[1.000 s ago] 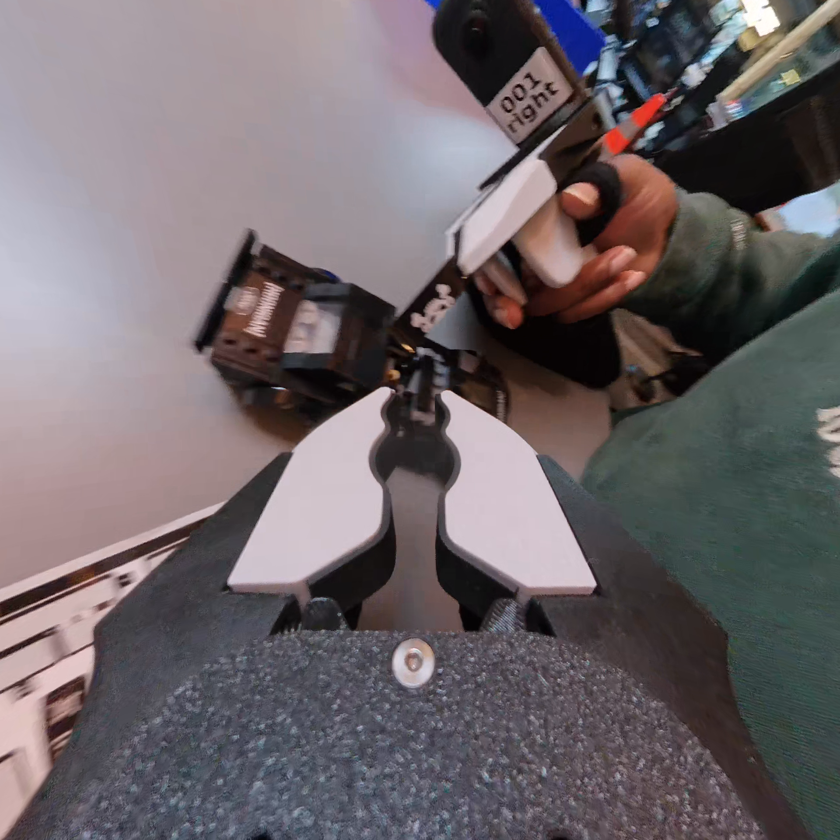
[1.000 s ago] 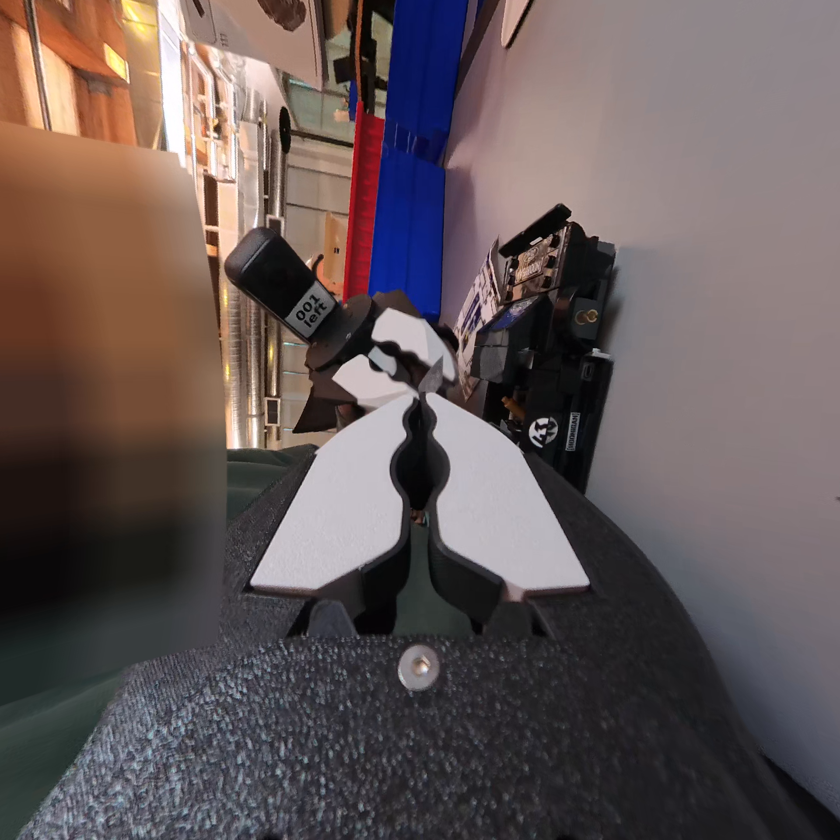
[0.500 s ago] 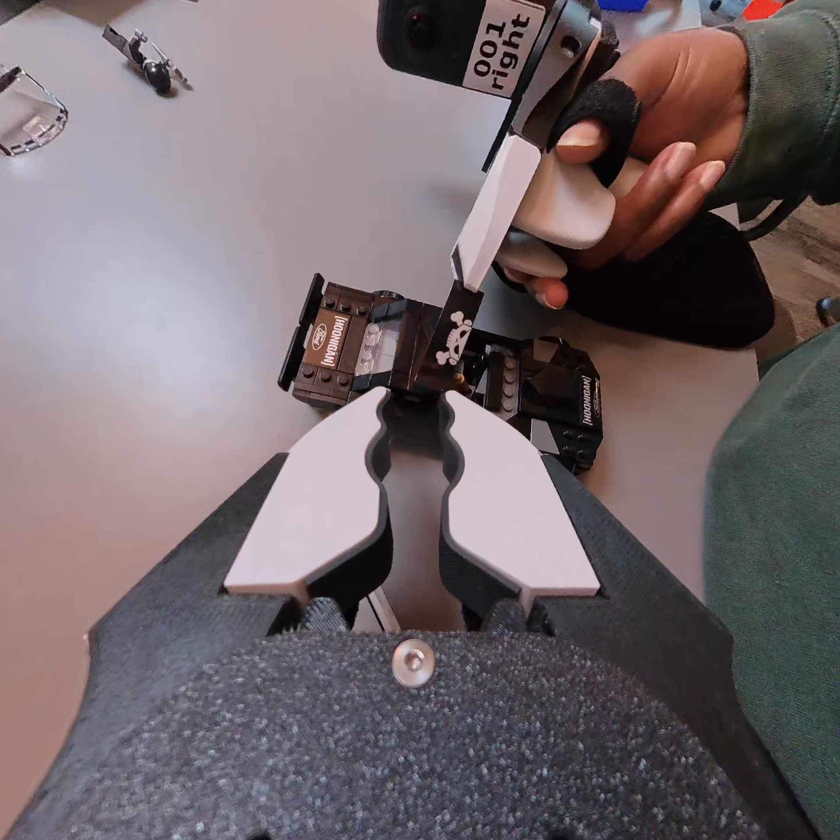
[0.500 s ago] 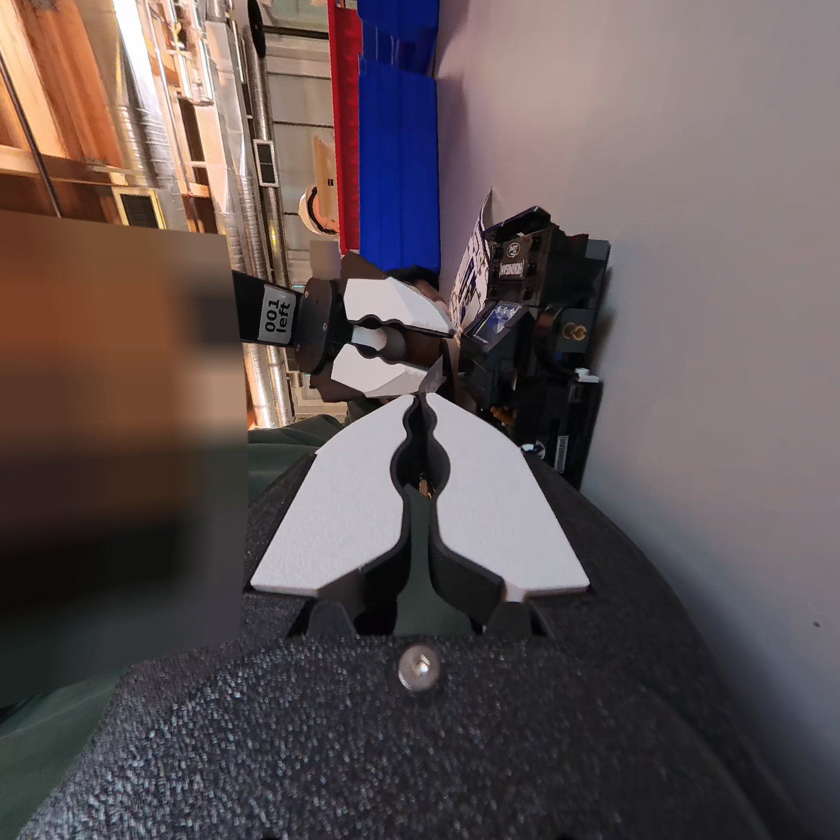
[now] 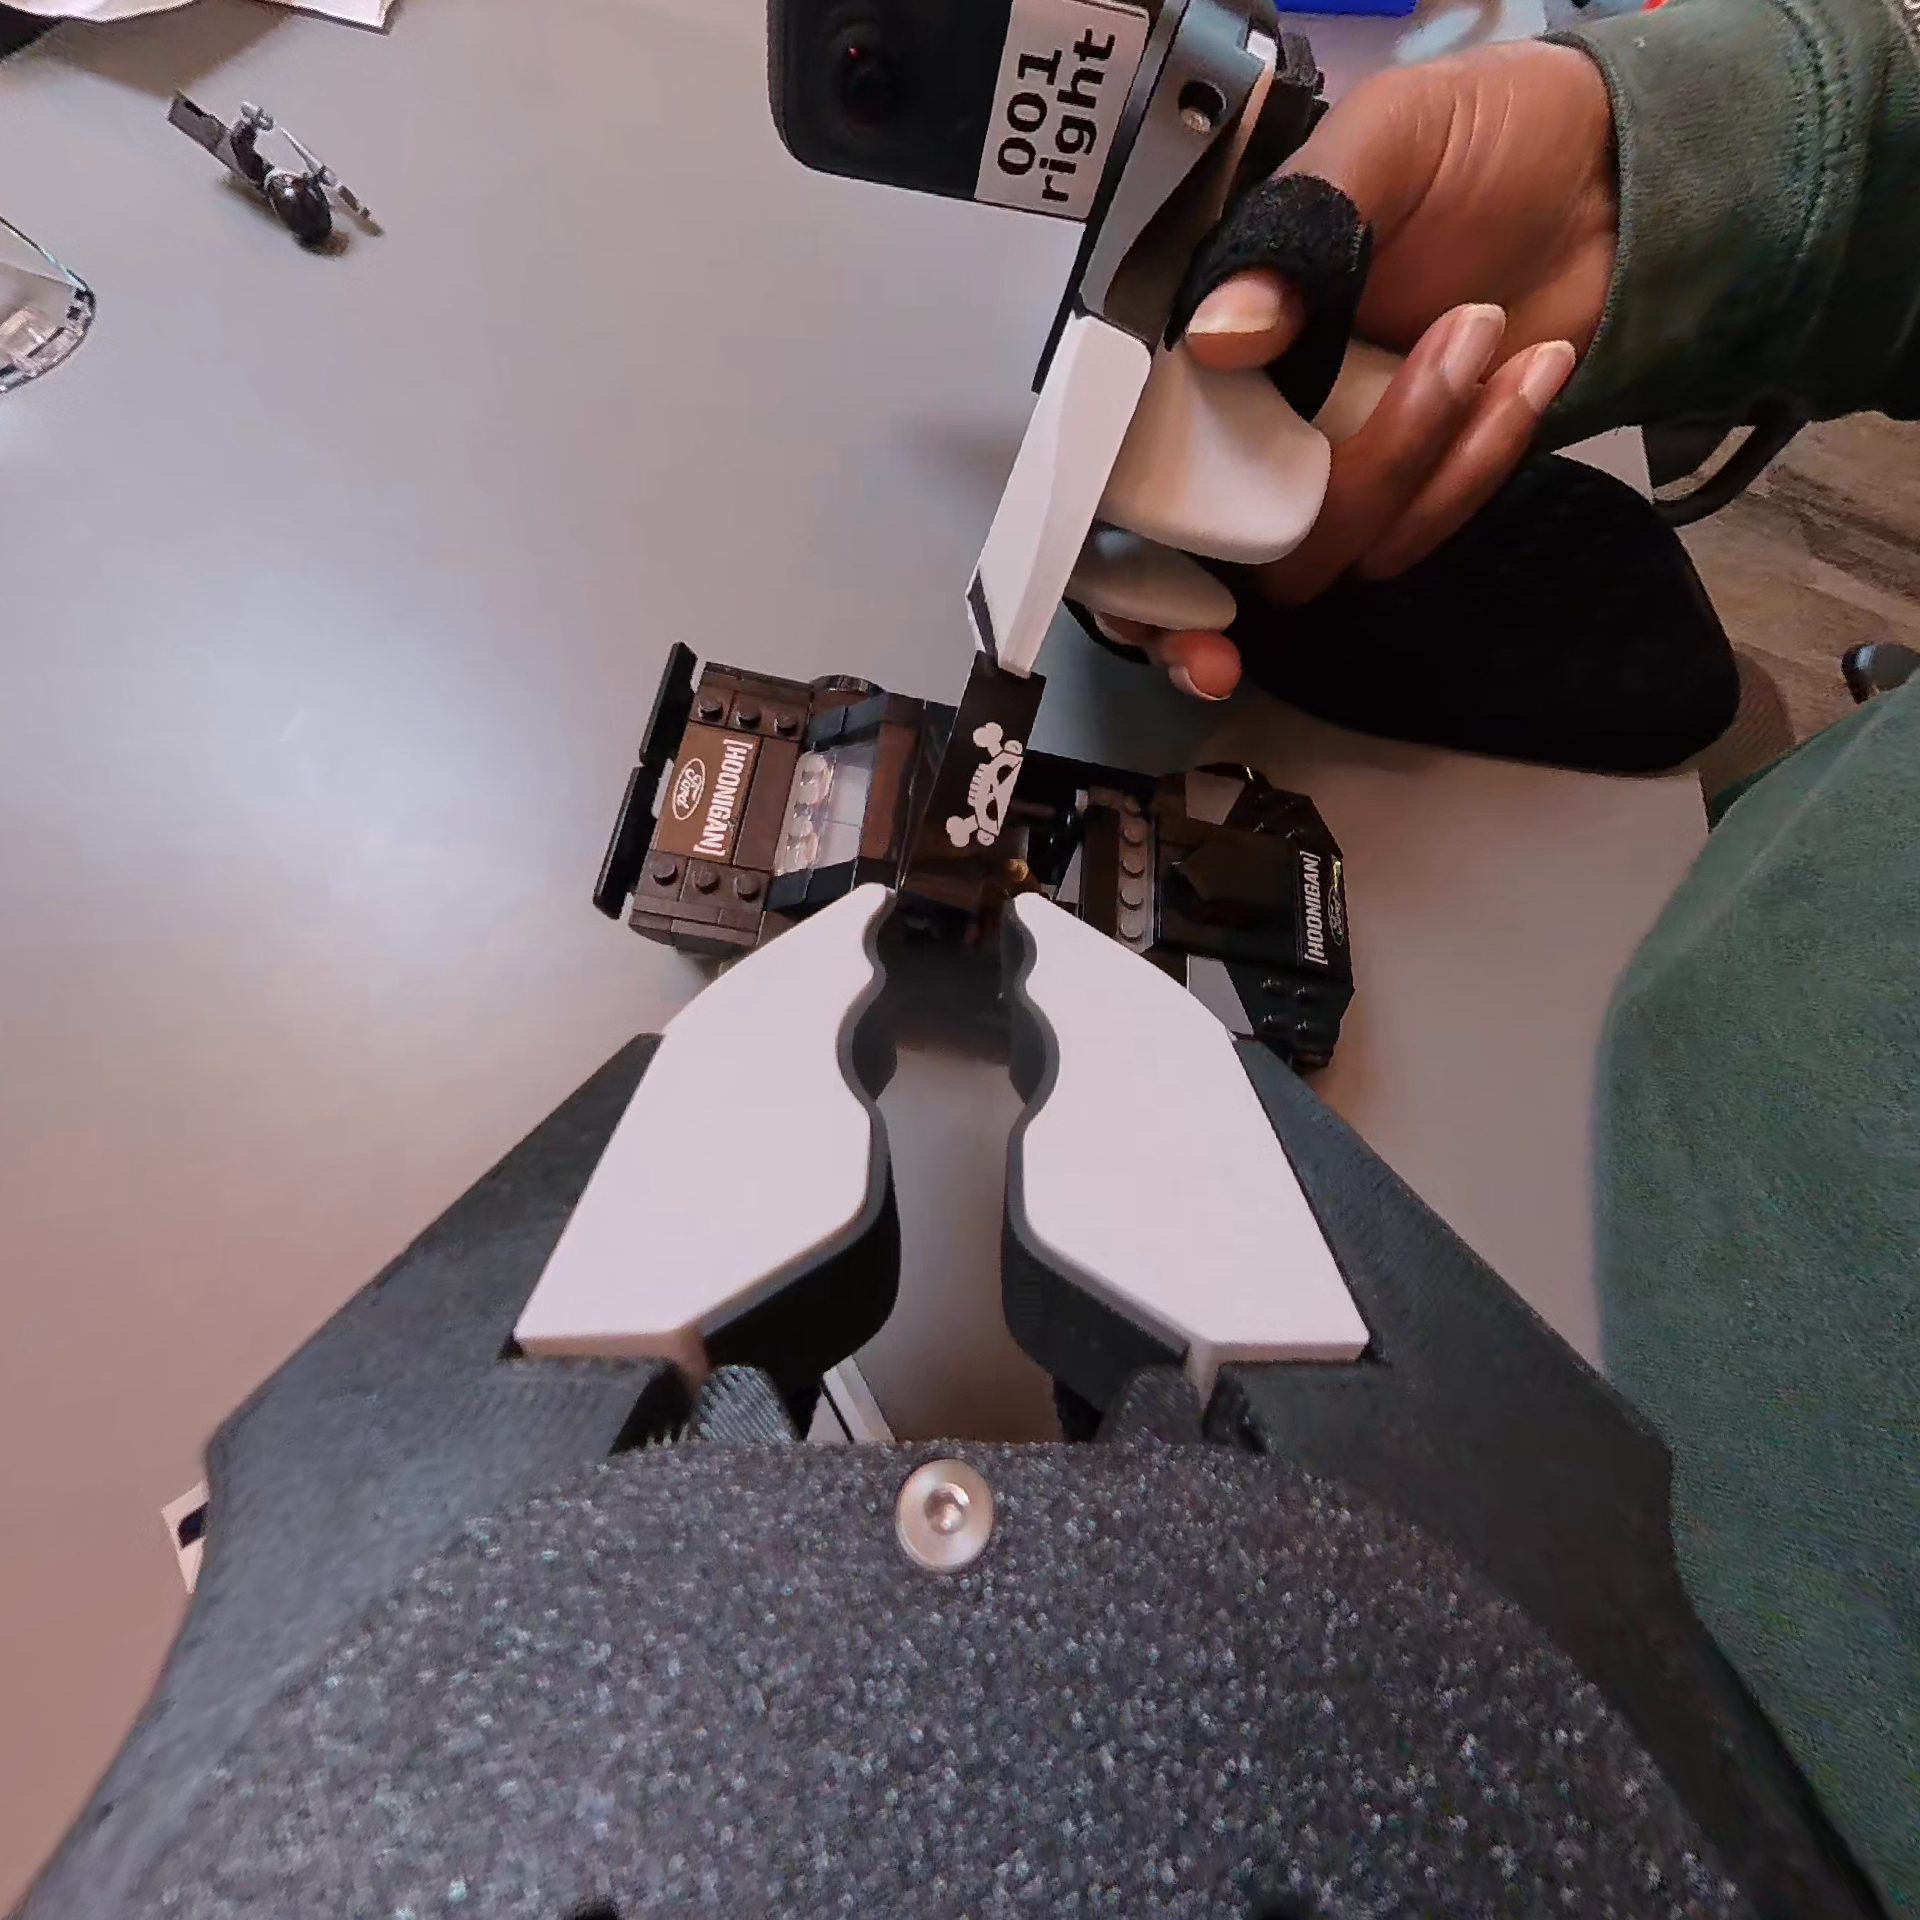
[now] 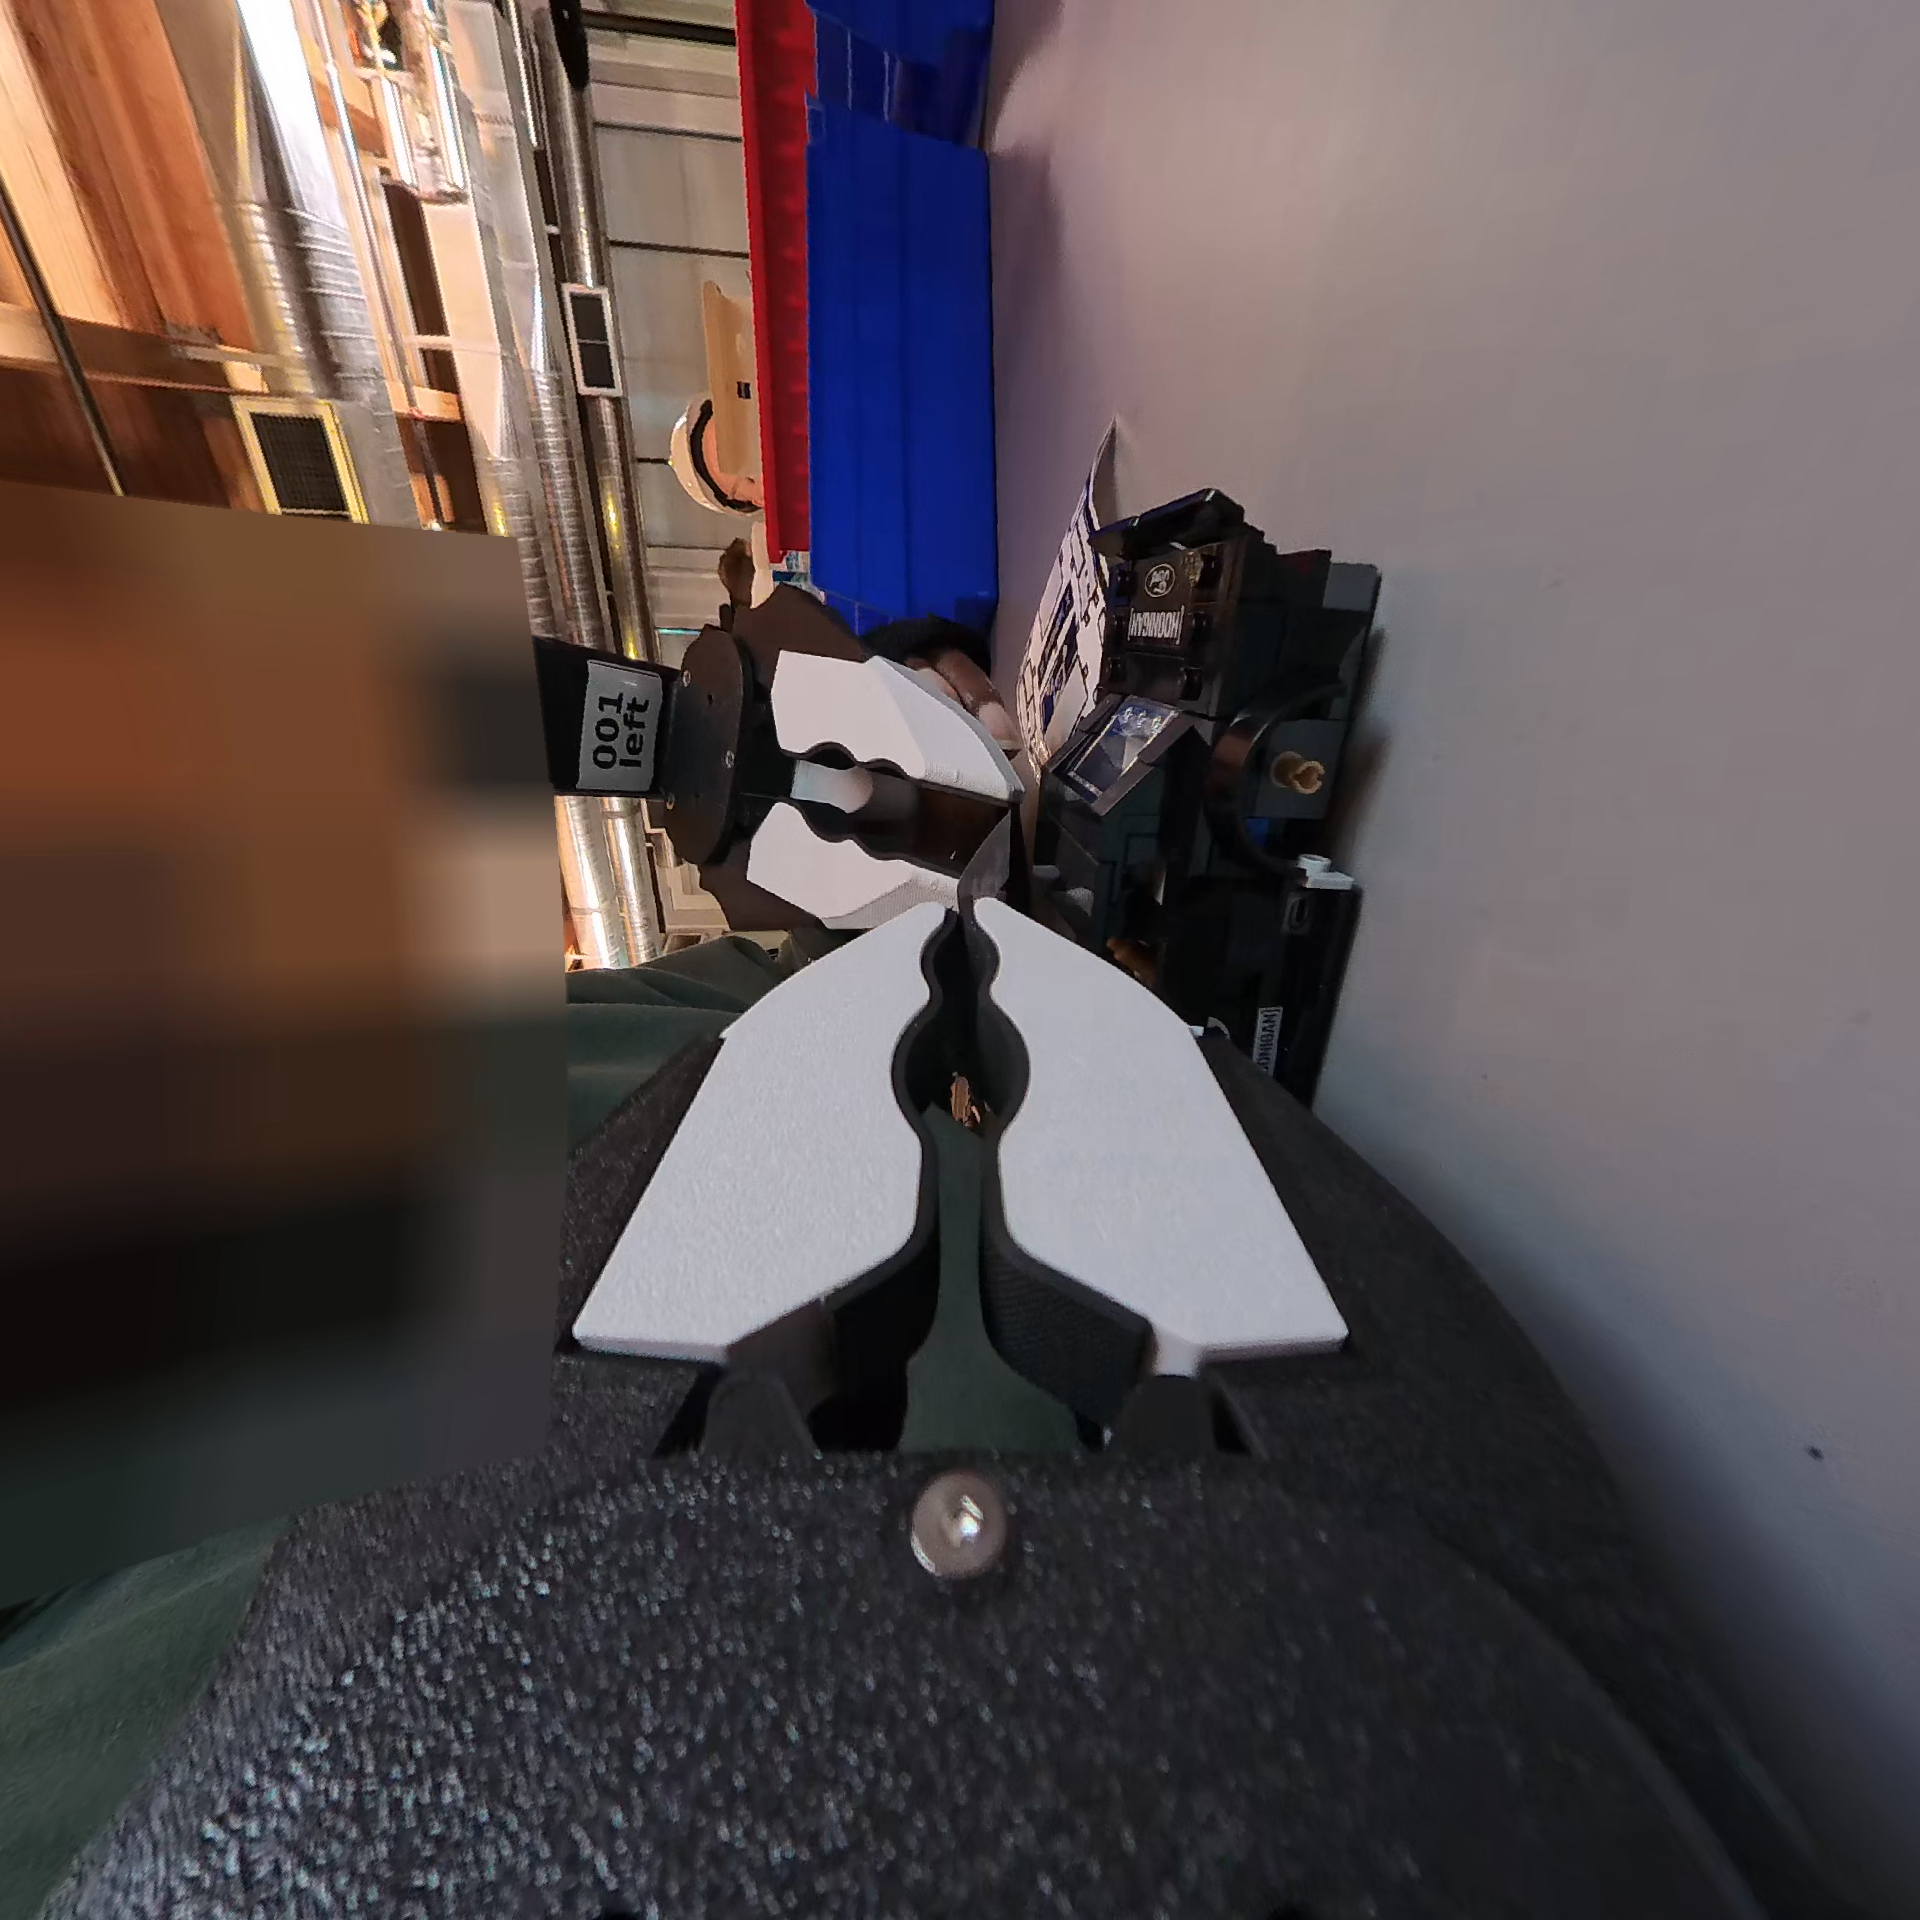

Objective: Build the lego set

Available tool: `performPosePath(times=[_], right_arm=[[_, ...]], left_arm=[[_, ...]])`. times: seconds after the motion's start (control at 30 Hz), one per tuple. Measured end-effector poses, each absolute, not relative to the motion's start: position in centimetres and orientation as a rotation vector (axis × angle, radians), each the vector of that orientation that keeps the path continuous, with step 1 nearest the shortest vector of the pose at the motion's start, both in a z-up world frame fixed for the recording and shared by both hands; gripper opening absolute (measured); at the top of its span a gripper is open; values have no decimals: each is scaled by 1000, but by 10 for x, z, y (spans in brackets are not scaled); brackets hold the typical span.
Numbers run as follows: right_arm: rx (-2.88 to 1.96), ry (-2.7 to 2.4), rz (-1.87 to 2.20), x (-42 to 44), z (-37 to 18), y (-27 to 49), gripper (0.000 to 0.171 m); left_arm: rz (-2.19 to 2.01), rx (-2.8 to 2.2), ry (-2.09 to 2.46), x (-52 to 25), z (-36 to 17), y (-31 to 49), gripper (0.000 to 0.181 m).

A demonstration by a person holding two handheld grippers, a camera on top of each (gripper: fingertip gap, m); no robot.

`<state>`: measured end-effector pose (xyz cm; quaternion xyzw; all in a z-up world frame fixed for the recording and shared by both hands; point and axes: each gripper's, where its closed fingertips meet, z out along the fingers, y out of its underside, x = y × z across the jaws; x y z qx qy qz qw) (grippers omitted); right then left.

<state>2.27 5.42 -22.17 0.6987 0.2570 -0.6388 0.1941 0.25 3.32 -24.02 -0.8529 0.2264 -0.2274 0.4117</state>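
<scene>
A black Lego car (image 5: 727, 821) lies on the grey table (image 5: 416, 623), rear wing to the left; it also shows in the right wrist view (image 6: 1226, 748). My right gripper (image 5: 1003, 655) comes from above, shut on the top edge of a black roof panel with a white skull print (image 5: 982, 774), which hangs tilted over the car's cockpit. In its own view my right gripper (image 6: 961, 914) pinches the panel (image 6: 982, 868) edge-on. My left gripper (image 5: 954, 902) is partly open, its tips either side of a dark part at the cockpit; it also shows in the right wrist view (image 6: 1003, 805).
A small grey-and-black Lego piece (image 5: 275, 182) and a clear plastic piece (image 5: 31, 322) lie far left. A black chair seat (image 5: 1507, 644) is beyond the table edge. An instruction booklet (image 6: 1060, 623) and blue bins (image 6: 894, 312) are behind the car. There is about 4 cm between the tips of the two grippers. The small grey-and-black Lego piece (image 5: 275, 182) sits 25 cm or so from the ends of my right fingers.
My left gripper swung level and came up to the car's cockpit. My right gripper brought the skull panel down closer over the cockpit.
</scene>
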Motion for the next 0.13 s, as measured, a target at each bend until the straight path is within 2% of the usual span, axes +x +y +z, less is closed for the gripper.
performPosePath(times=[0.13], right_arm=[[1950, 730, -1791, 23, -222, 54, 0]], left_arm=[[-531, -2139, 601, 3, -240, 34, 17]])
